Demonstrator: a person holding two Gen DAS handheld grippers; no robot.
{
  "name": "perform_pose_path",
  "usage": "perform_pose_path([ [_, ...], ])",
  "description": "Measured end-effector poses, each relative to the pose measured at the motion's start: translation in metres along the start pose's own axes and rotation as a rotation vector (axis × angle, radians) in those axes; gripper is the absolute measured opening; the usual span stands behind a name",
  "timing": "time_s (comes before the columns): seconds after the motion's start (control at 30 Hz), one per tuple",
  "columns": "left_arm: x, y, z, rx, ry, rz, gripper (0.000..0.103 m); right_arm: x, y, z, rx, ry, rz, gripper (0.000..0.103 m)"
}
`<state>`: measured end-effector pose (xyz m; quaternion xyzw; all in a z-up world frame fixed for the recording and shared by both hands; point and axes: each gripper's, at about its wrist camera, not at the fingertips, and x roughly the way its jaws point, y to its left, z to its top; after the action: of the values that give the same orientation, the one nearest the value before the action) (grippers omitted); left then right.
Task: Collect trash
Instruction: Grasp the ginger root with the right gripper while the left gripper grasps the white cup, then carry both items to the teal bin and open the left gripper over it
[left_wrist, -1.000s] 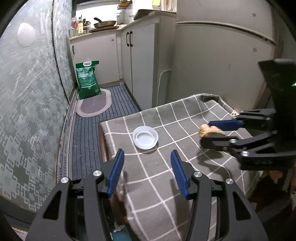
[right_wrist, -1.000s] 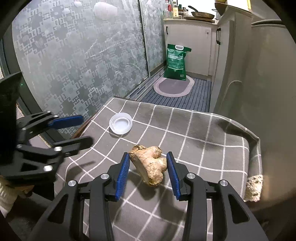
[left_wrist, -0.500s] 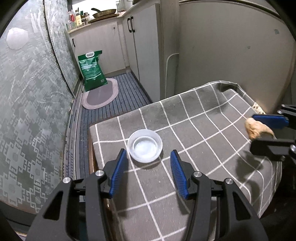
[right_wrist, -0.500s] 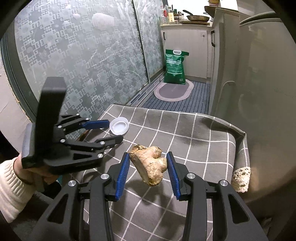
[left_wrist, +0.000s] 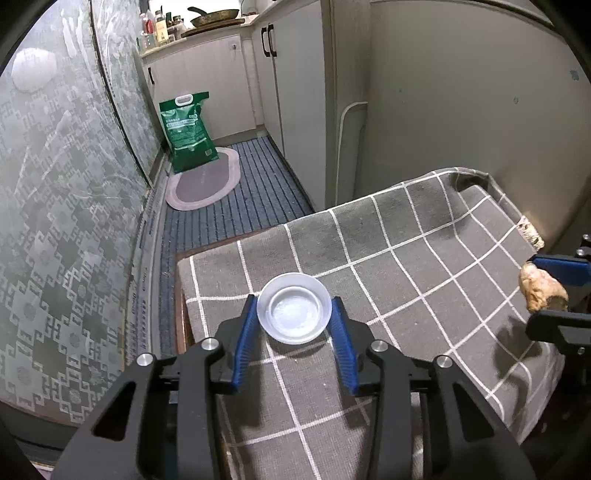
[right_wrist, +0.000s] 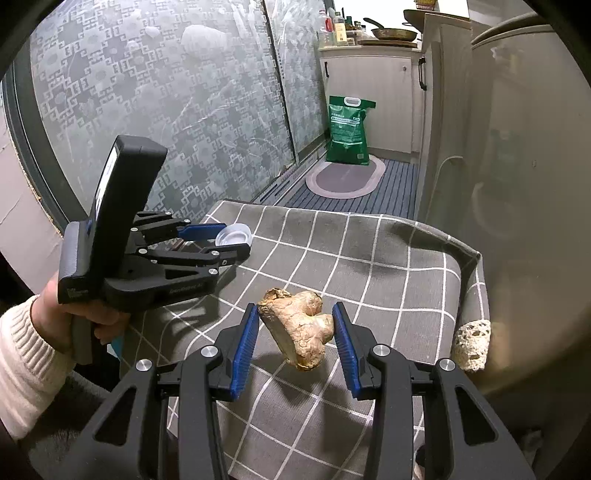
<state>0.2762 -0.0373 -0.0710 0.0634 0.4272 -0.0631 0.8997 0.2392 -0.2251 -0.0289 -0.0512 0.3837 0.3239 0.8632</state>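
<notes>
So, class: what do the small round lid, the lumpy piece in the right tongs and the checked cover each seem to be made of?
Small round lid: probably thin plastic, translucent white with a glossy moulded rim. Lumpy piece held in the right tongs: looks like ginger root, tan, matt, knobbly skin. Checked cover: woven fabric, grey with white lines; it folds and drapes.

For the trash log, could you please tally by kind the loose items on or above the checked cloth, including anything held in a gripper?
Plastic lids: 1, lid on the cloth, between the left gripper's open fingers.
Ginger roots: 1, ginger clamped in the right gripper, above the cloth.
Total: 2
</notes>
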Motion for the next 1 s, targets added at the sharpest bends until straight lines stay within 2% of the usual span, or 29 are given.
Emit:
perform_pose_path([
  [0.1,-0.008,0.006,-0.004,-0.013,-0.008,-0.022,0.042,0.0,0.001,0.001,0.001,0.001,-0.004,0.041],
  [0.27,-0.034,0.024,-0.011,-0.028,-0.049,-0.01,0.042,0.004,0.011,0.006,-0.014,0.006,-0.001,0.041],
  [0.67,-0.079,0.079,-0.048,-0.109,-0.071,-0.018,0.042,0.026,0.063,0.03,-0.076,0.01,0.049,0.041],
  [0.8,-0.081,0.096,-0.066,-0.121,-0.048,-0.019,0.042,0.033,0.077,0.037,-0.093,0.015,0.062,0.041],
  [1.0,-0.07,0.118,-0.098,-0.13,0.036,-0.023,0.042,0.048,0.102,0.047,-0.119,0.025,0.081,0.041],
])
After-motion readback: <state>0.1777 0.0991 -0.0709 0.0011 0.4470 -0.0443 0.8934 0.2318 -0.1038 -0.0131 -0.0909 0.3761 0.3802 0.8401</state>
